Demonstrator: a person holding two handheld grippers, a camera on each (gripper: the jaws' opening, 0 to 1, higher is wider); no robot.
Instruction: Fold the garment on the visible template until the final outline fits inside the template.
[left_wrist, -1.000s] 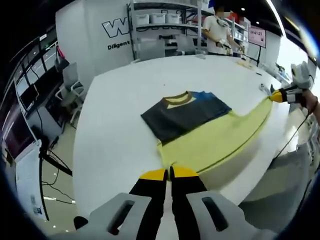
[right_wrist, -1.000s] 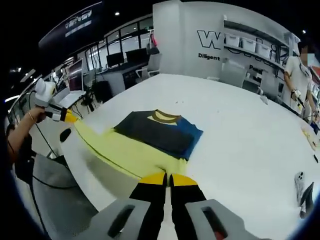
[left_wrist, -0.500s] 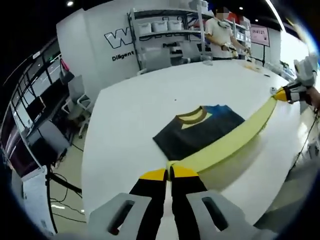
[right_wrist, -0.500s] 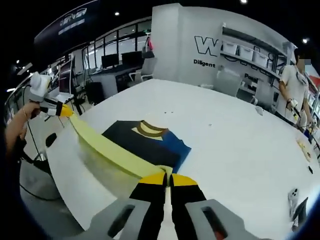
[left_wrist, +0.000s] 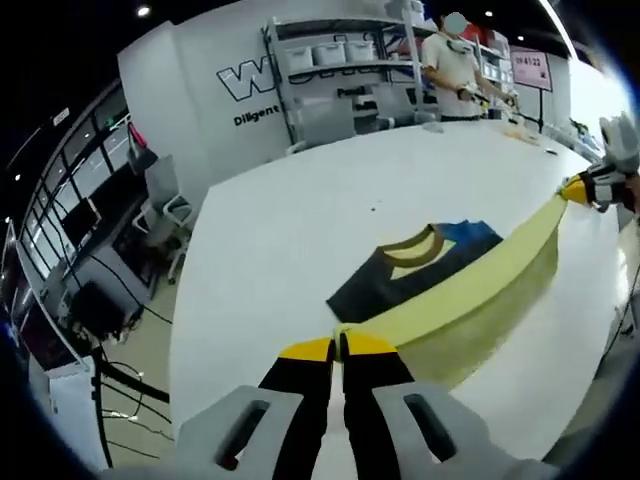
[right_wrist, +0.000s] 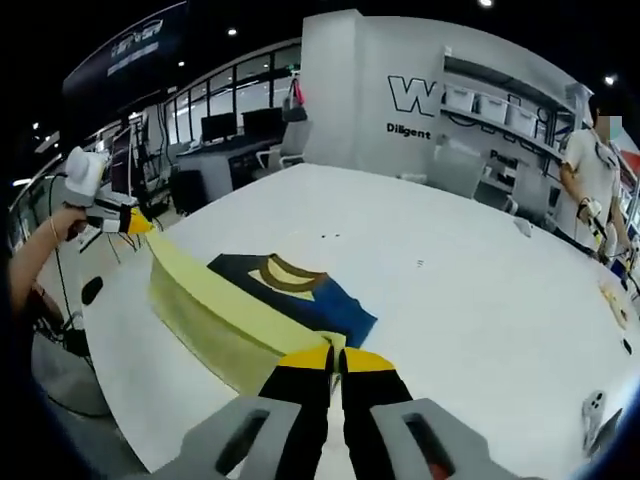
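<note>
Lying on white table (left_wrist: 260, 240): garment (left_wrist: 420, 275), dark upper part with tan collar and blue patch, pale yellow lower half lifted taut. Left gripper (left_wrist: 338, 347) and right gripper (right_wrist: 337, 357), jaws clamped together on yellow hem corners.

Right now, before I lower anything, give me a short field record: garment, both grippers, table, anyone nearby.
garment: garment, dark upper part with tan collar lying flat on the table; yellow lower part lifted off it, stretched taut between the two grippers
left gripper: left gripper, jaws shut on one corner of the yellow hem
right gripper: right gripper, jaws shut on the opposite hem corner
table: white table
template: none that I can make out
bystander: person standing at the far end, by the shelving
</note>
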